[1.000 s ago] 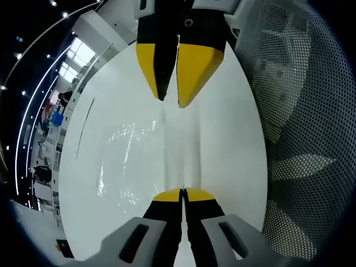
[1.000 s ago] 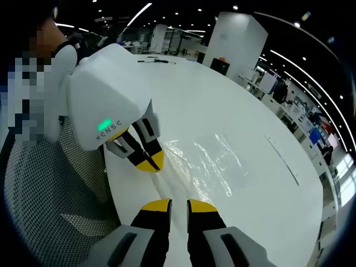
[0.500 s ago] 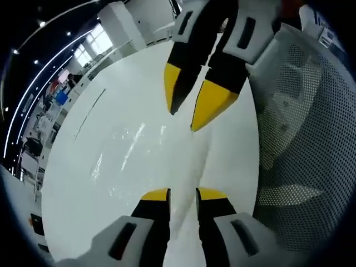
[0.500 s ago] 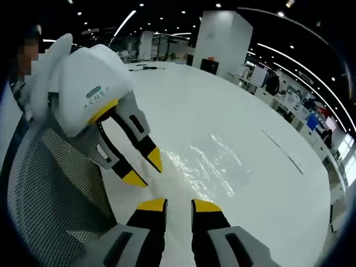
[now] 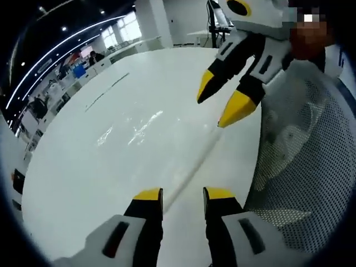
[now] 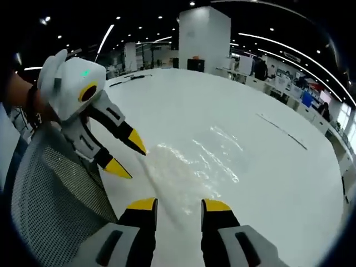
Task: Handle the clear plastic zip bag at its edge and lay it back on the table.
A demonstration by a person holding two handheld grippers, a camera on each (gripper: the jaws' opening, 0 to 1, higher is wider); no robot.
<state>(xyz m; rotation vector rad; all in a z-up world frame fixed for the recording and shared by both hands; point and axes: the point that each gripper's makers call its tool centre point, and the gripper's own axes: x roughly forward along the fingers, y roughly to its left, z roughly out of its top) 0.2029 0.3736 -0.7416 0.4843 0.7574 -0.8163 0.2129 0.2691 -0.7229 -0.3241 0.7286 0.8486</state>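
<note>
The bag (image 5: 150, 130) was laid flat on the white counter (image 5: 67, 183), its near edge running between the two tools. The left tool (image 5: 182, 194) was held released above that edge, nothing gripped between its jaws. The right tool (image 6: 178, 204) was likewise spread apart over the bag (image 6: 200, 161), clear of it. A mesh chair (image 6: 50, 206) was seen beside the counter (image 6: 289, 183).

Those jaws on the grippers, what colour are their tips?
Yellow tips on black, clearest on the right gripper in the left gripper view.
</note>
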